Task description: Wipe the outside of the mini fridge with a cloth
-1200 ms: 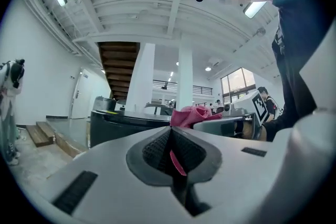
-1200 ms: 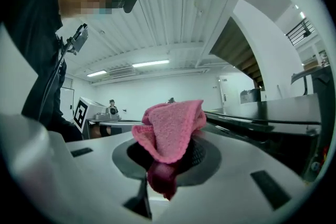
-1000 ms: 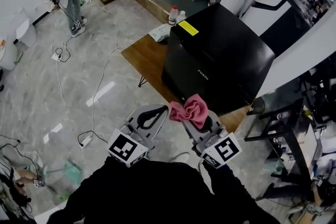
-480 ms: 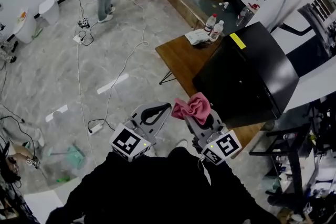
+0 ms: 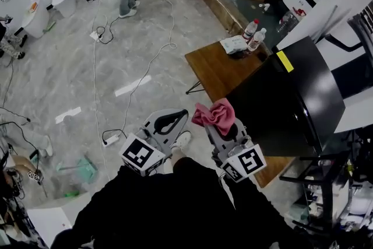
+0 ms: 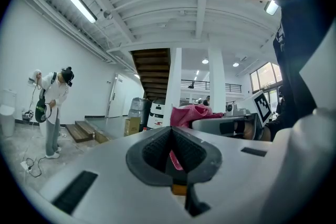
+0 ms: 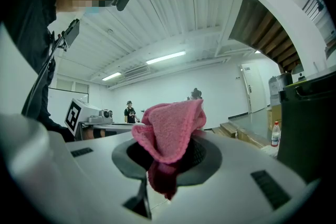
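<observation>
Resting on wooden table (image 5: 217,70), mini fridge (image 5: 291,99)

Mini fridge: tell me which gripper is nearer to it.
Right. The right gripper, holding the pink cloth, hangs just left of the mini fridge in the head view; the left gripper is farther left, beyond it.

Both arms, in dark sleeves, hold the grippers side by side near the body. The left gripper (image 5: 168,121) has its jaws together, empty. The right gripper (image 5: 224,129) clamps a cloth (image 5: 214,115).
</observation>
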Demonstrator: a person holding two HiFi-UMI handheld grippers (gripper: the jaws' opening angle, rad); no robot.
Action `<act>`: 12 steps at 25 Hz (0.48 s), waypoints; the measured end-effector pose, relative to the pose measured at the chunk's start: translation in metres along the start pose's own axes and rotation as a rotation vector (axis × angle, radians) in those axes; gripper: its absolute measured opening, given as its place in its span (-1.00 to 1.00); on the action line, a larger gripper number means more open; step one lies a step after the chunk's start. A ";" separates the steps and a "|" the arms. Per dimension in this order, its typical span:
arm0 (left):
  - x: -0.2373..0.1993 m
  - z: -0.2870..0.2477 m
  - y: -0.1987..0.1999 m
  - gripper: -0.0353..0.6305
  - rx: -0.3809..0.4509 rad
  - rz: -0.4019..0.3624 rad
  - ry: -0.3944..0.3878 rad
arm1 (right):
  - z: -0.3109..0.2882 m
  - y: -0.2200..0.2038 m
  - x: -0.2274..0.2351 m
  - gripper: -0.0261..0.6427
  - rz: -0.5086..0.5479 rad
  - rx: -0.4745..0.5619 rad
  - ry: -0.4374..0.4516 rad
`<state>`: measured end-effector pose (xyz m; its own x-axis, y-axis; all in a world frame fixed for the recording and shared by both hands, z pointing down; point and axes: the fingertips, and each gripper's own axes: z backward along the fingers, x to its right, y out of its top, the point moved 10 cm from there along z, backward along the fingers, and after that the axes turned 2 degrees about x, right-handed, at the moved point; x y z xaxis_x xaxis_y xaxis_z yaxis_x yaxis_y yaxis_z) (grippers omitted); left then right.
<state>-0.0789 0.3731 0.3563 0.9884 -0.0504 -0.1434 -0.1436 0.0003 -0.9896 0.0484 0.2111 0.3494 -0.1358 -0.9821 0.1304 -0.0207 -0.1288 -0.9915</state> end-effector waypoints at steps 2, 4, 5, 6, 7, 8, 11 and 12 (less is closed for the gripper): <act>-0.019 -0.015 0.003 -0.88 0.001 -0.004 0.005 | -0.020 0.000 0.015 -0.63 0.016 0.010 0.000; -0.041 -0.031 0.006 -0.88 0.005 -0.009 0.007 | -0.044 0.000 0.031 -0.63 0.034 0.018 0.008; -0.054 -0.040 0.007 -0.88 0.006 -0.014 0.010 | -0.056 0.000 0.041 -0.63 0.040 0.022 0.009; -0.067 -0.052 0.009 -0.88 0.007 -0.021 0.014 | -0.068 0.001 0.054 -0.63 0.043 0.026 0.010; -0.080 -0.064 0.010 -0.88 0.010 -0.030 0.016 | -0.079 0.002 0.067 -0.63 0.040 0.030 0.009; -0.092 -0.076 0.011 -0.88 0.015 -0.041 0.017 | -0.090 0.003 0.081 -0.63 0.036 0.032 0.007; -0.123 -0.107 0.022 -0.88 0.007 -0.053 0.019 | -0.119 0.007 0.113 -0.63 0.023 0.038 -0.009; -0.131 -0.114 0.027 -0.88 0.003 -0.050 0.019 | -0.128 0.009 0.121 -0.63 0.020 0.039 -0.016</act>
<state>-0.2182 0.2655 0.3493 0.9932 -0.0697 -0.0932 -0.0934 0.0005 -0.9956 -0.0946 0.1087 0.3562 -0.1204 -0.9865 0.1108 0.0204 -0.1140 -0.9933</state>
